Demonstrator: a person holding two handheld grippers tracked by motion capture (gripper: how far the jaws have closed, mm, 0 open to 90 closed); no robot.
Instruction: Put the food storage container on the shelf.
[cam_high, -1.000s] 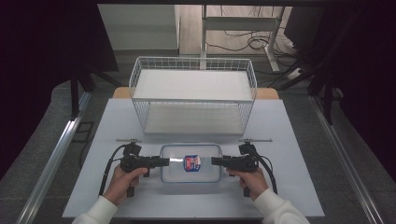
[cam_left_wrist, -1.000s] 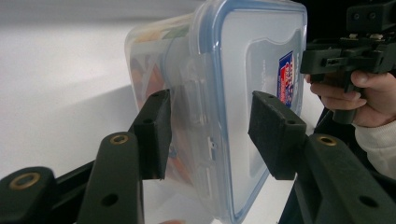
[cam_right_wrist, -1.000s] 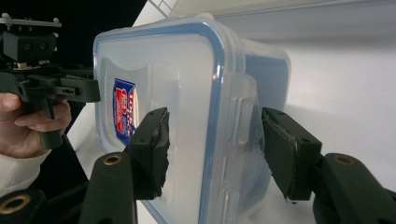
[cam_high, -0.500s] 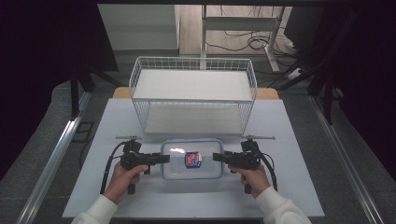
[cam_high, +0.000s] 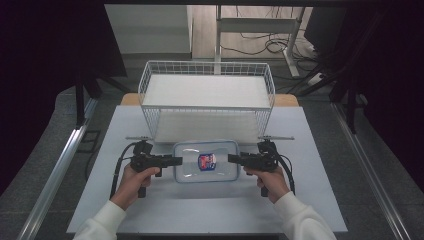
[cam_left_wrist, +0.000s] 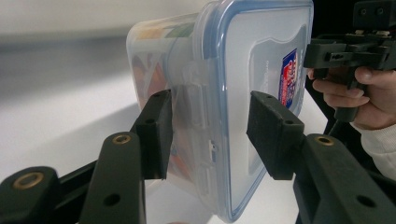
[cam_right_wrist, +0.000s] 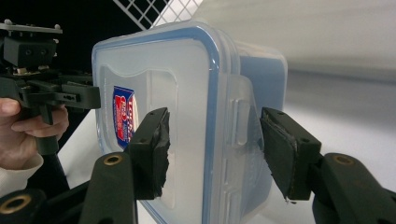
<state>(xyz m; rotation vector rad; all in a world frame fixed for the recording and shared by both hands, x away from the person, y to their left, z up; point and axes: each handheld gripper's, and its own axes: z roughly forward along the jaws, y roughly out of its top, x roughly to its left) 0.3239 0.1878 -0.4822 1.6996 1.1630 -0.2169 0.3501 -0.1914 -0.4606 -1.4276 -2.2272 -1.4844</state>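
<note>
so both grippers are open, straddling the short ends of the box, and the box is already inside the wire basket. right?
Not quite: the box sits on the table in front of the wire basket, per the high view. The left gripper and right gripper do straddle its ends, open.

Wire basket stands just behind the lidded plastic container, blocking passage forward. Left gripper and right gripper occupy both ends. Bare table in front is free.

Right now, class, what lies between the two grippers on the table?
In the high view, a lidded clear plastic container lies between the left gripper and right gripper.
</note>
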